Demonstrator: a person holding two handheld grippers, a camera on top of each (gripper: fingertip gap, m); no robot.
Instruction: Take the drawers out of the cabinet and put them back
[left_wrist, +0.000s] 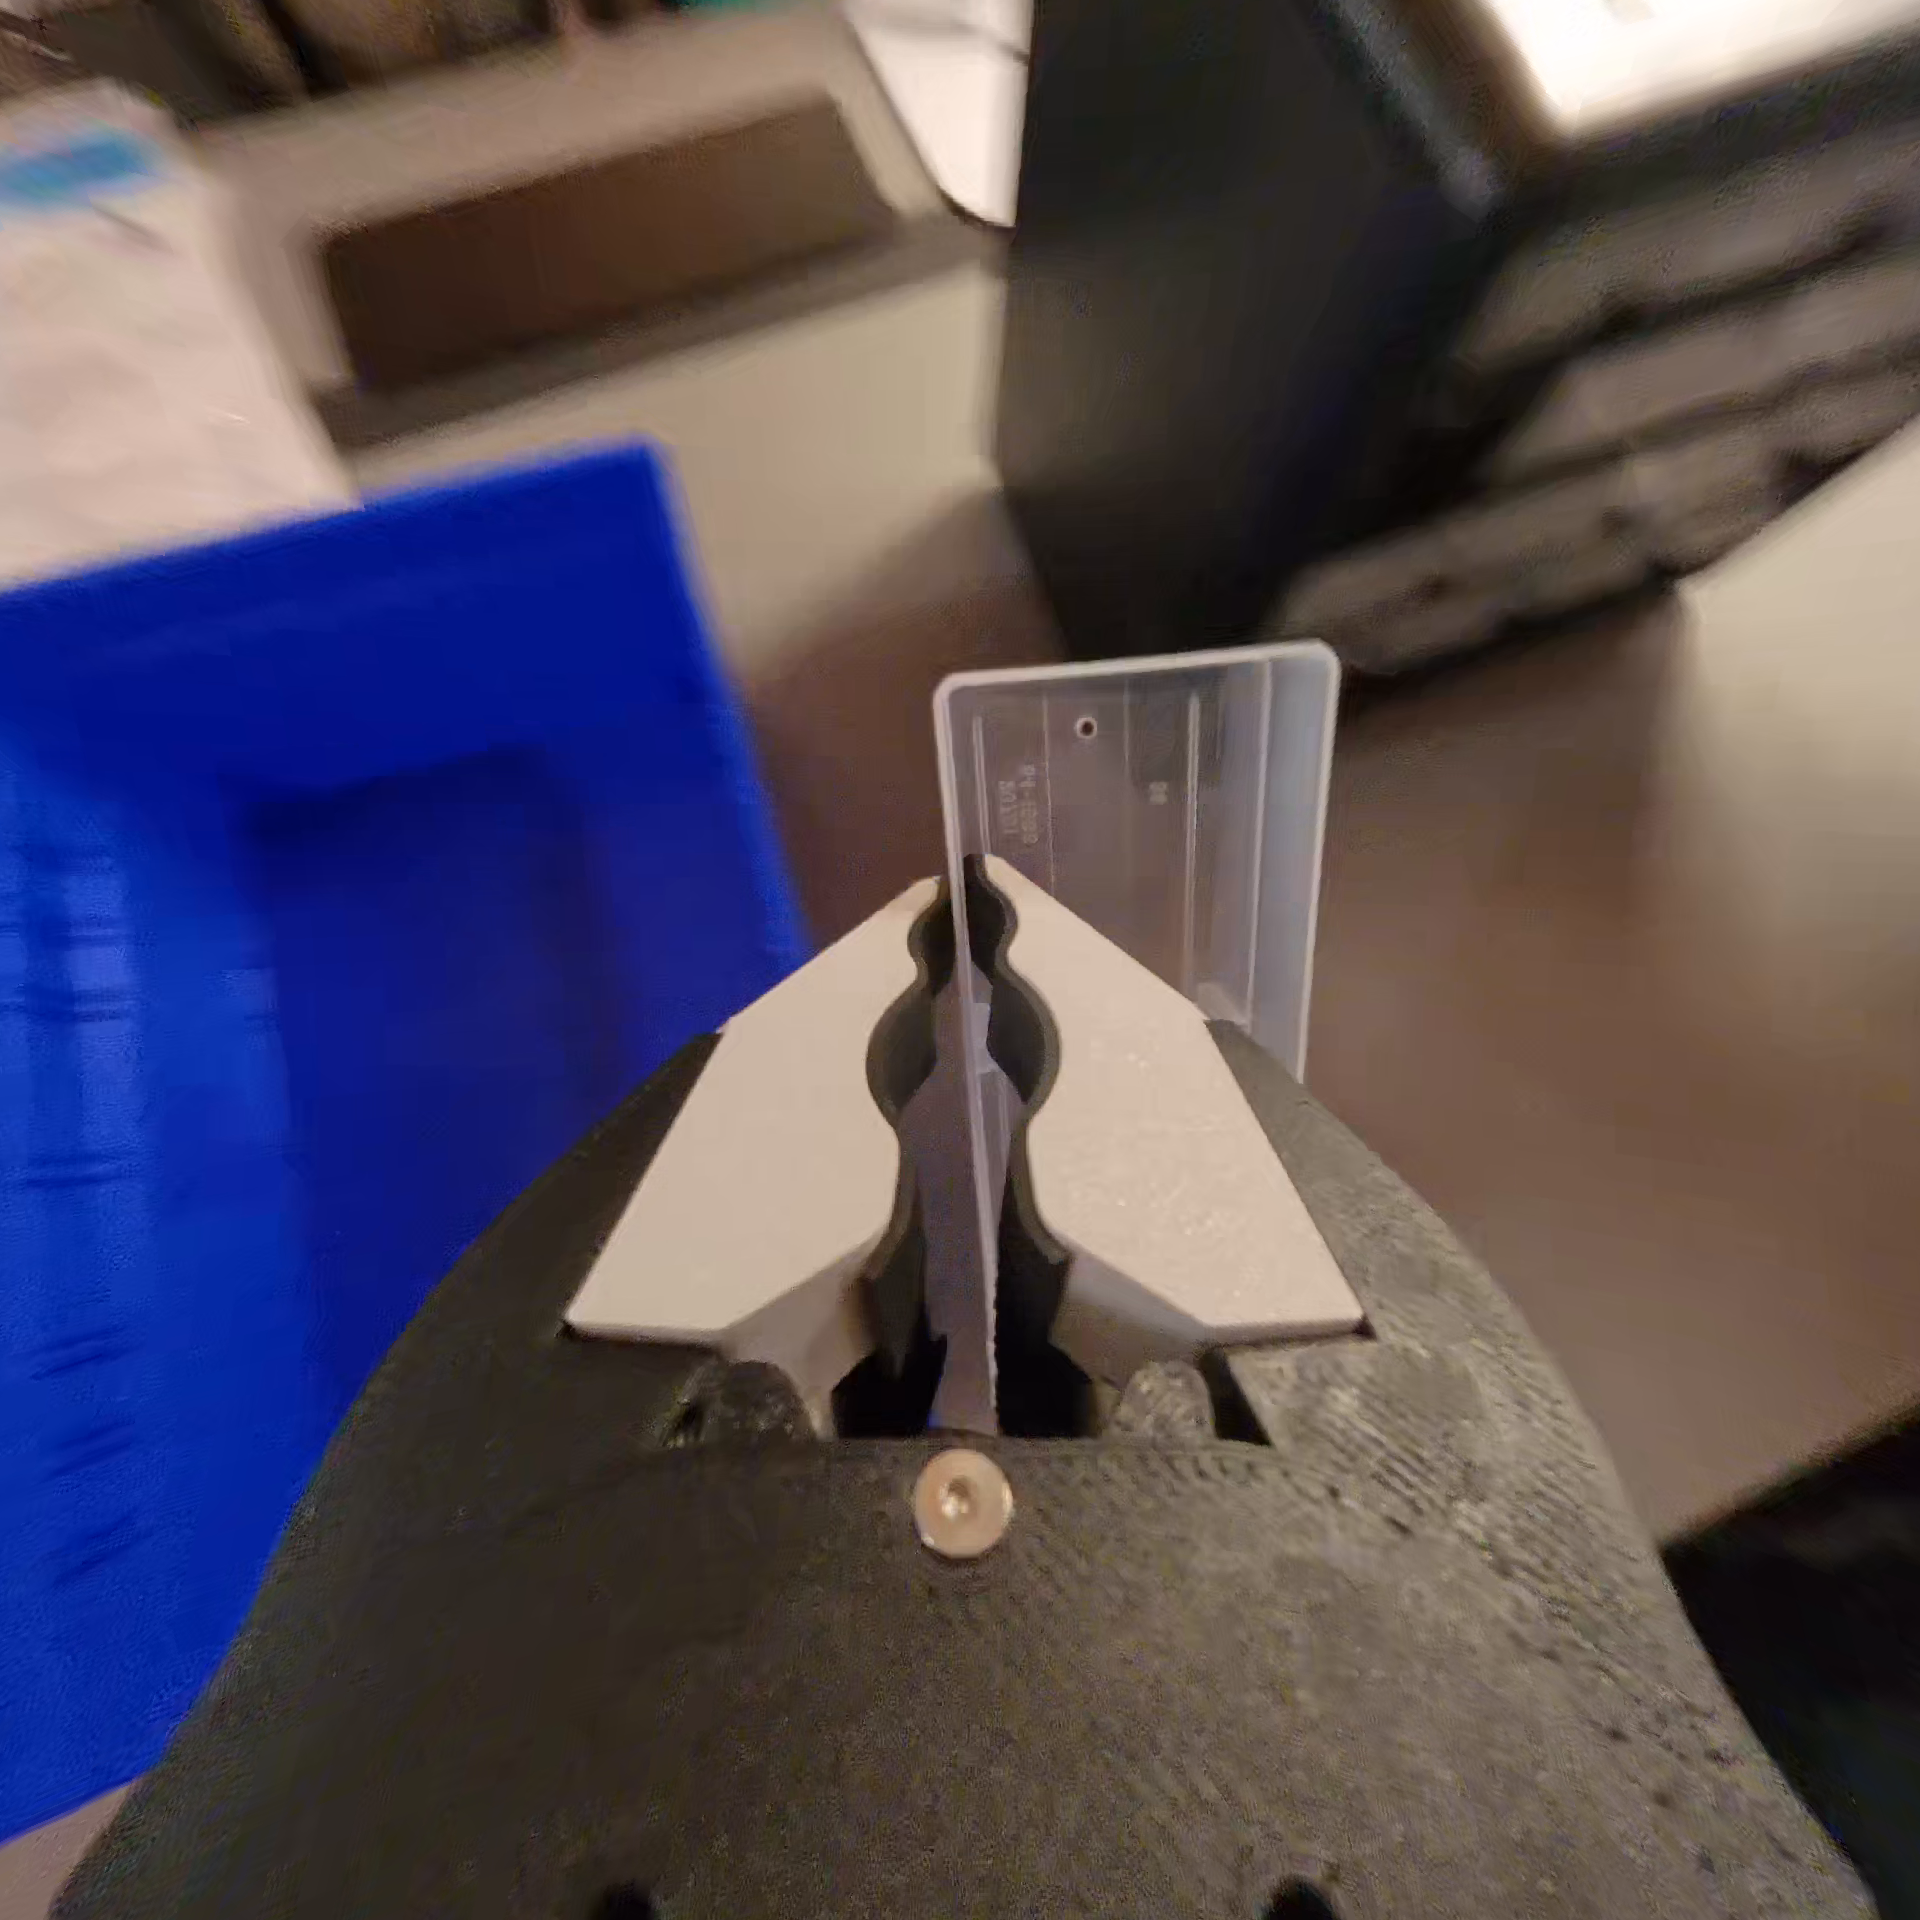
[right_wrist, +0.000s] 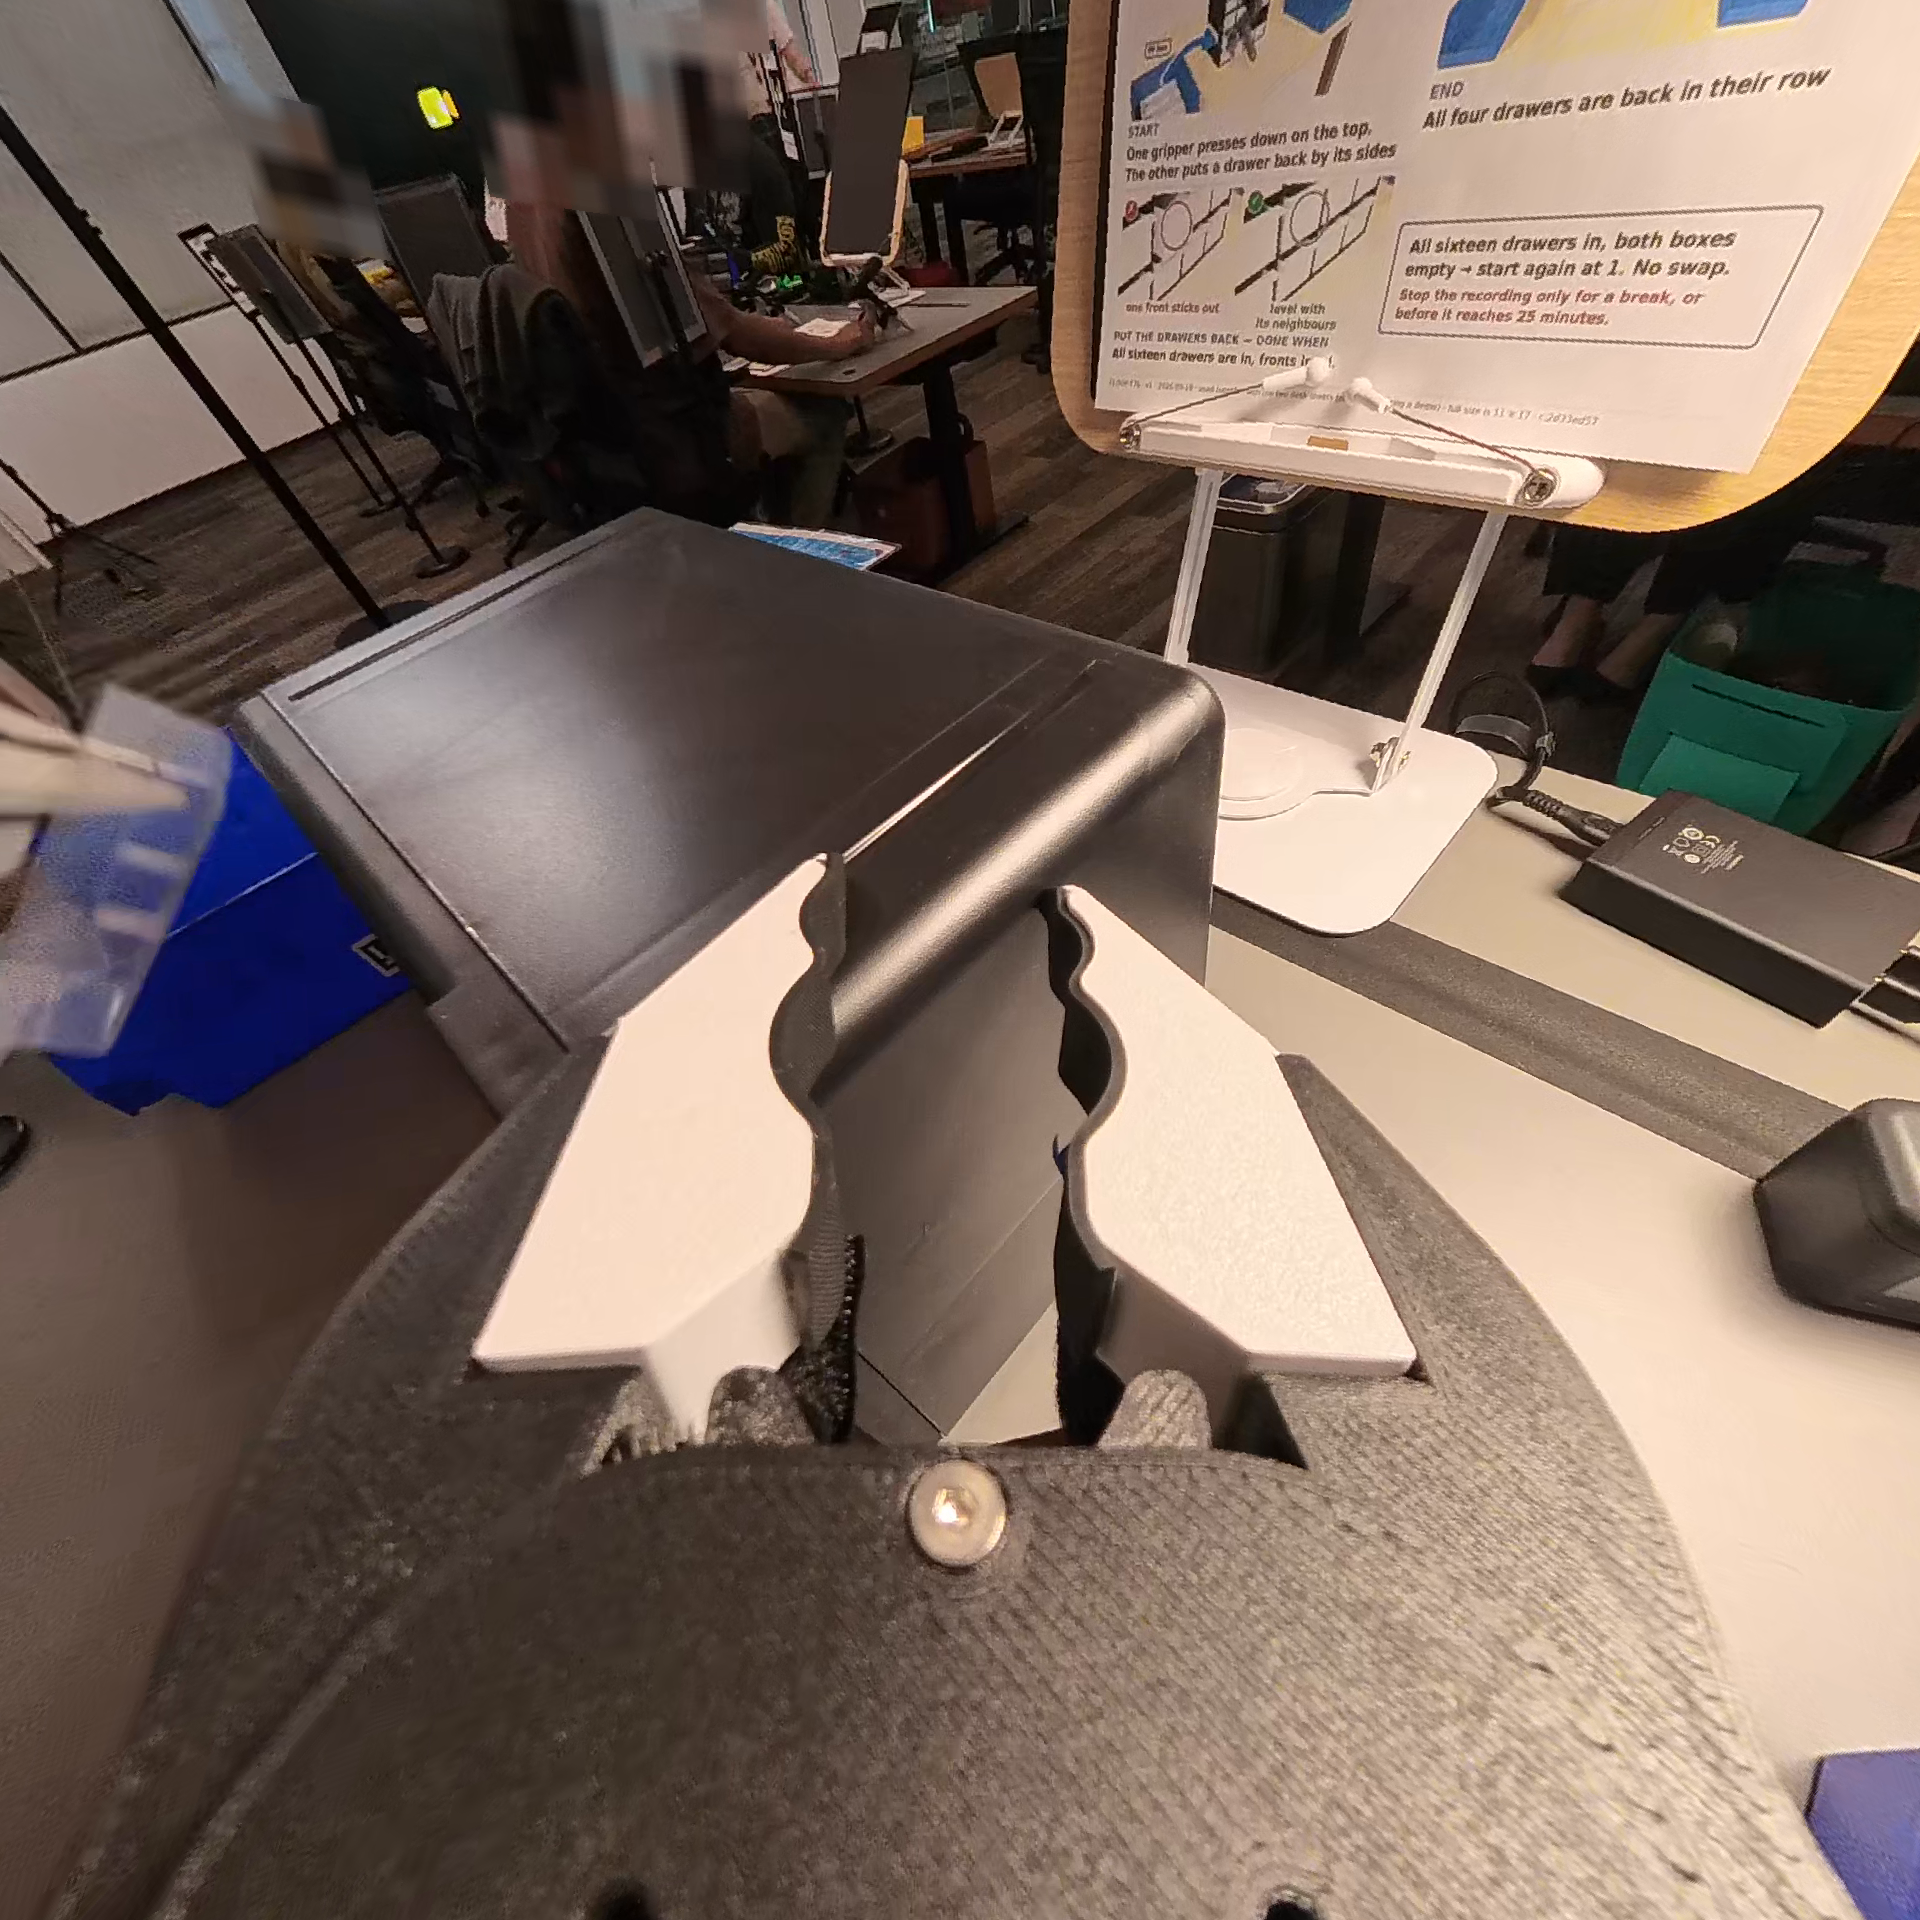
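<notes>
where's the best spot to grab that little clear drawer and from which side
By a thin side wall, edge-on from its open end, one finger inside and one outside. The clear drawer is a thin-walled open tray, so a wall fits between nearly closed fingers. The left gripper holds it that way now, pads pinching the wall, near the blue bin.

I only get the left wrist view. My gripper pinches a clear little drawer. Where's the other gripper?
Observer: The right gripper sits over the black cabinet's top right edge, open.
Operator: Is it holding anything?
Observer: No, its fingers straddle the edge.
Operator: What's behind the cabinet?
Observer: An instruction sheet on a white stand.
Operator: Do you see my drawer?
Observer: Yes, the clear drawer hangs at far left, above the blue bin.
</notes>
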